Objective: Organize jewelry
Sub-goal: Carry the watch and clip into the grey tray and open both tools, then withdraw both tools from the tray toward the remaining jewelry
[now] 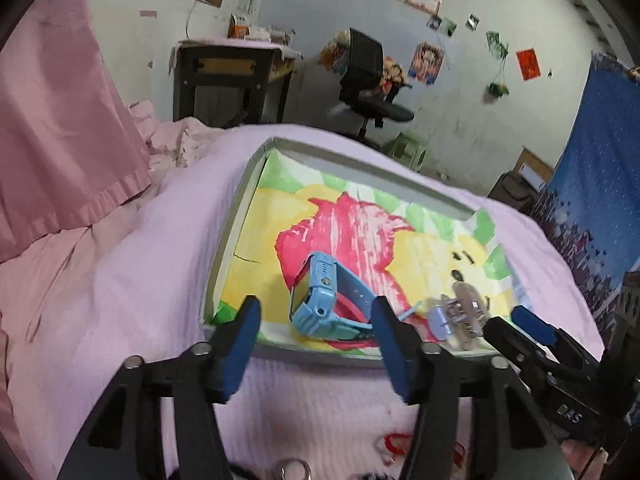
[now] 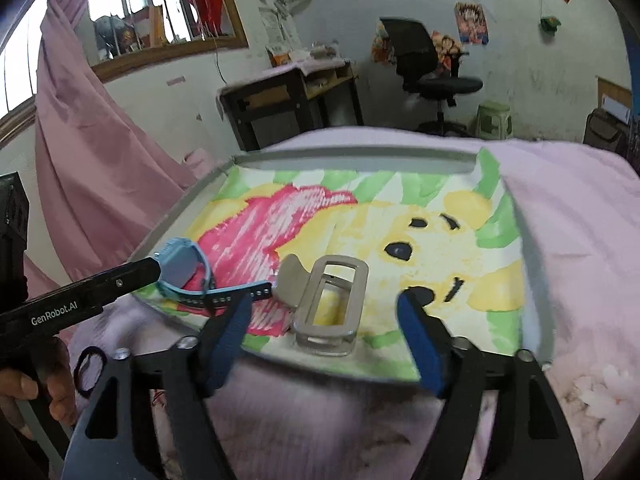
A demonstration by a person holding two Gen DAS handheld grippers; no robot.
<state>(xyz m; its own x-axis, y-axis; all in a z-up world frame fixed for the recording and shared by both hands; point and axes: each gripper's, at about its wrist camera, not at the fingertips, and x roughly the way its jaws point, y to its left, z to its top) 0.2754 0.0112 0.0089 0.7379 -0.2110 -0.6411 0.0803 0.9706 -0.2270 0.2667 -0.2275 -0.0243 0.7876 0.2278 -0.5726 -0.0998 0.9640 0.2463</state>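
A light blue watch [image 1: 324, 300] with a pink inner strap lies on its side in a grey tray [image 1: 236, 216] lined with a painted bear picture. My left gripper [image 1: 316, 320] stands open, its blue pads on either side of the watch without pressing on it. In the right wrist view, the watch [image 2: 180, 272] lies at the tray's [image 2: 176, 208] near left corner, with a left finger [image 2: 120, 280] reaching to it. A clear, grey-framed rectangular clip [image 2: 332, 300] stands on the paper between the wide-apart pads of my right gripper [image 2: 326, 312], untouched. The same clip [image 1: 460, 312] looks blurred in the left view.
The tray rests on a pale pink cloth [image 1: 140, 280]. On the cloth nearer me lie a red piece [image 1: 396, 444], a metal ring [image 1: 292, 472] and a black hair tie [image 2: 90, 368]. A person's hand [image 2: 24, 392] holds the left gripper. A desk [image 2: 288, 96] and office chair [image 2: 432, 68] stand behind.
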